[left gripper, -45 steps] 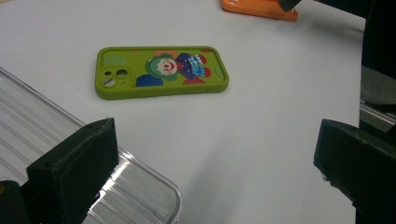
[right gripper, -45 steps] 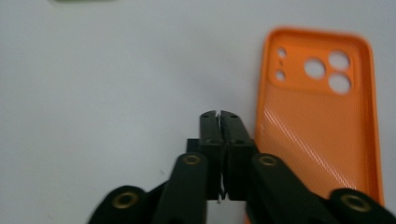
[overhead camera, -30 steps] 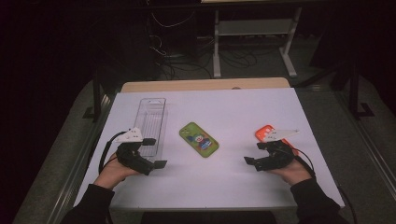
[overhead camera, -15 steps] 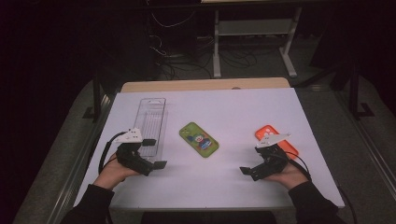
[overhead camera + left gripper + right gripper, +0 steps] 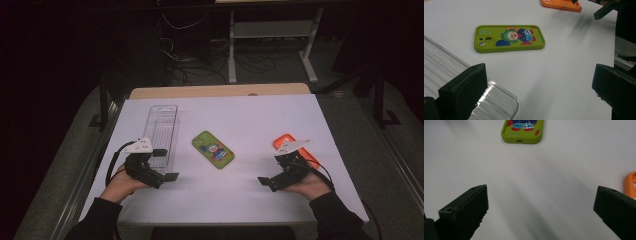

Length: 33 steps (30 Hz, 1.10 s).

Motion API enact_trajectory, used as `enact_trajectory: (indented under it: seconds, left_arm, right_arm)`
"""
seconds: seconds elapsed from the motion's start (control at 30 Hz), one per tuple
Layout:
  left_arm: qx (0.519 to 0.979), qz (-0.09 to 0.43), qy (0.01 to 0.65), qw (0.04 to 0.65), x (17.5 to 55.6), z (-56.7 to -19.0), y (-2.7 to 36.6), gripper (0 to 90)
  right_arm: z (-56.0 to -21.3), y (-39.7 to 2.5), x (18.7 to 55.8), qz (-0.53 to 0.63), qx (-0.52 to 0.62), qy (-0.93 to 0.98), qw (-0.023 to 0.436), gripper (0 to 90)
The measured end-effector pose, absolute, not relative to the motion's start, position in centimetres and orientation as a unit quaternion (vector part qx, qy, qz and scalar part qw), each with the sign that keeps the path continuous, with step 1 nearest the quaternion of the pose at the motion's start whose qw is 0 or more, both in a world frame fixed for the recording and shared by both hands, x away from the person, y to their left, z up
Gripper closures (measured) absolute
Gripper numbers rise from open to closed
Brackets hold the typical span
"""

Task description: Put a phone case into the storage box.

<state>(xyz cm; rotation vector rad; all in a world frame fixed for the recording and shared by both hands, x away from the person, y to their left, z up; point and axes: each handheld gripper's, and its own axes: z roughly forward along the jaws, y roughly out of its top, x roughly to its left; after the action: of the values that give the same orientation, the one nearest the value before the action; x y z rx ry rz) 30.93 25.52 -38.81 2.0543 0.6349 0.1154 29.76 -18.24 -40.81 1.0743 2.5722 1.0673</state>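
A green phone case point(image 5: 213, 150) with a clown picture lies in the middle of the white table point(image 5: 260, 120). An orange phone case point(image 5: 295, 148) lies at the right, partly behind my right gripper's plate. My right gripper point(image 5: 270, 171) rests open just near of it, pointing left, with nothing between its jaws. My left gripper point(image 5: 165, 164) stands open at the near end of a clear plastic tray point(image 5: 162, 131). In the left gripper view the green case point(image 5: 509, 38) is ahead and the tray point(image 5: 461, 75) lies under the left jaw. The right gripper view has the green case point(image 5: 523, 131) far ahead.
The orange case point(image 5: 562, 5) shows at the top of the left gripper view, its edge point(image 5: 631, 183) at the right of the right gripper view. Beyond the table's wooden far edge point(image 5: 220, 91) stand a metal frame and cables on a dark floor.
My right gripper has drawn back a little toward the near edge, away from the orange case. The left gripper has stayed where it was.
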Motion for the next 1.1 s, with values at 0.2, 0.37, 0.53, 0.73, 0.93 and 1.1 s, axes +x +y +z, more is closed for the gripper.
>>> enact_trajectory:
  seconds: [0.2,0.37,0.53,0.73,0.93,1.1]
  left_arm:
    - [0.840,0.045,0.260,0.474,30.9,-38.9,25.5,0.0]
    - [0.840,0.044,0.260,0.475,30.9,-38.9,25.4,0.0]
    - [0.840,0.044,0.261,0.474,30.9,-38.9,25.4,0.0]
    - [0.838,0.041,0.262,0.476,30.9,-38.9,25.4,0.0]
    - [0.841,0.042,0.259,0.474,30.9,-38.9,25.4,0.0]
    - [0.840,0.042,0.260,0.475,30.9,-38.9,25.4,0.0]
  right_arm:
    - [-40.2,-19.3,30.7,0.344,0.374,0.856,0.093,0.0]
    - [-39.8,-20.3,31.7,0.326,0.388,0.855,0.111,0.0]
    - [-39.5,-21.7,33.1,0.312,0.395,0.853,0.142,0.0]
    - [-39.5,-23.4,33.8,0.292,0.427,0.844,0.142,0.0]
    - [-39.8,-25.0,34.2,0.280,0.450,0.836,0.145,0.0]
    - [-39.4,-26.2,34.3,0.281,0.466,0.826,0.149,0.0]
